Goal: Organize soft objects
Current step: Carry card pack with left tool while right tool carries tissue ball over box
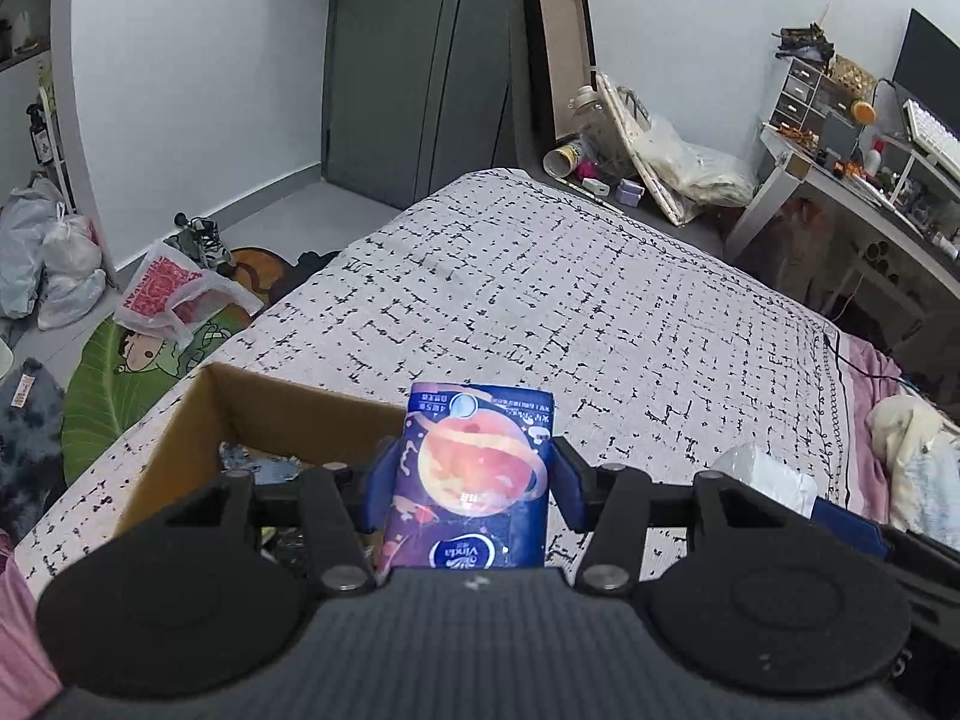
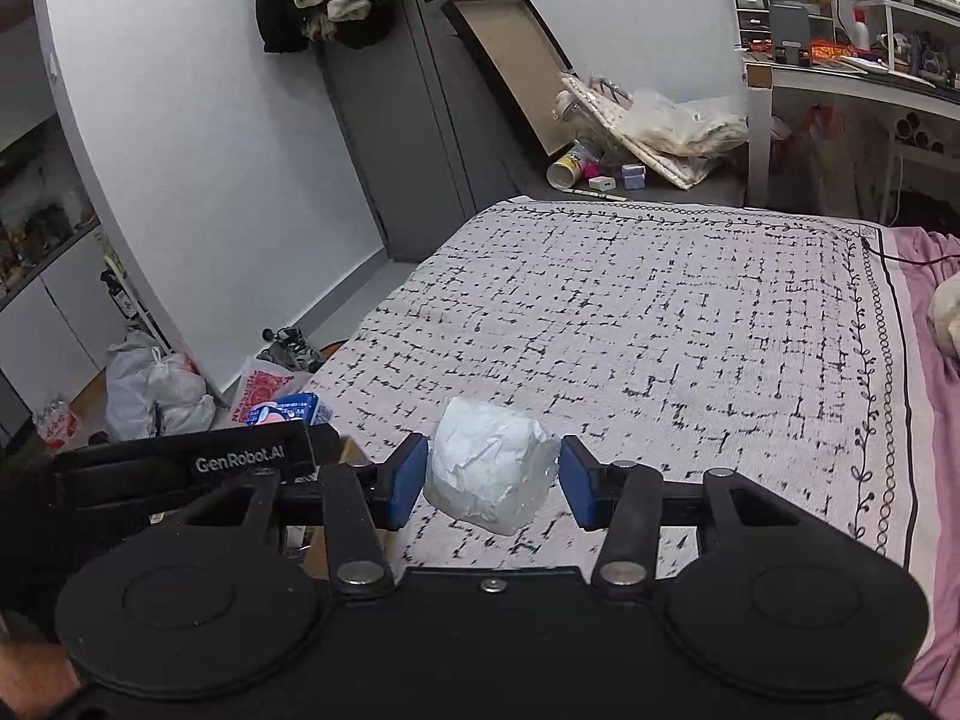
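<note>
Left-wrist view: the left gripper holds a blue tissue pack printed with an orange planet, its blue pads pressed on both sides of the pack, which stands upright above the bed. An open cardboard box lies on the bedspread at 9 o'clock from the pack; its contents are unclear.
Right-wrist view: the right gripper clamps a white plastic-wrapped bundle between narrow-set jaws, clear of the bedspread. The other gripper, with the tissue pack's end showing, appears at 9 o'clock from the bundle
</note>
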Available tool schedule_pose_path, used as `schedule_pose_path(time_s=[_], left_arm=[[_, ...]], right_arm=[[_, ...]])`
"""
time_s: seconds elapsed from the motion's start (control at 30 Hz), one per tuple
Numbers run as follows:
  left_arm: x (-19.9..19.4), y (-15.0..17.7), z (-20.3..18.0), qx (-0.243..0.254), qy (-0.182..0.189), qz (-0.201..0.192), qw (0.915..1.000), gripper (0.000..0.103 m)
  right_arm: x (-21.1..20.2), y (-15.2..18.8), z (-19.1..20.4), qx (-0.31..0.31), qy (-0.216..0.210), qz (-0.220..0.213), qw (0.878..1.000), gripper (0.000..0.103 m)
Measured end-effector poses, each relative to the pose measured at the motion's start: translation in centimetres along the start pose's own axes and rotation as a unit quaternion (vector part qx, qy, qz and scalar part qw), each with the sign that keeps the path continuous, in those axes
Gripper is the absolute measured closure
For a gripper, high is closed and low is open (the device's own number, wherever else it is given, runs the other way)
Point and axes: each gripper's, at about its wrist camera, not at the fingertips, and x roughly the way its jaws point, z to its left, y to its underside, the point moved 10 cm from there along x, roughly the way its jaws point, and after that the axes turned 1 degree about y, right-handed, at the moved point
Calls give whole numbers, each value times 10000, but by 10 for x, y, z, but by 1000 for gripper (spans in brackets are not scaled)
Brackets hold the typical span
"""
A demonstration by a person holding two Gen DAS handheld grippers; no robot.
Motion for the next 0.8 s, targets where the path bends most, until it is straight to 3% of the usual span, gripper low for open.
schedule_pose_path(time_s=[0.4, 0.8], left_arm=[[5, -6, 58, -420, 15, 207, 9989, 51], [23, -6, 100, -924, 96, 420, 9948, 51]], right_arm=[[0, 8, 37, -31, -61, 50, 10000, 56], [29, 21, 74, -108, -155, 240, 9995, 56]])
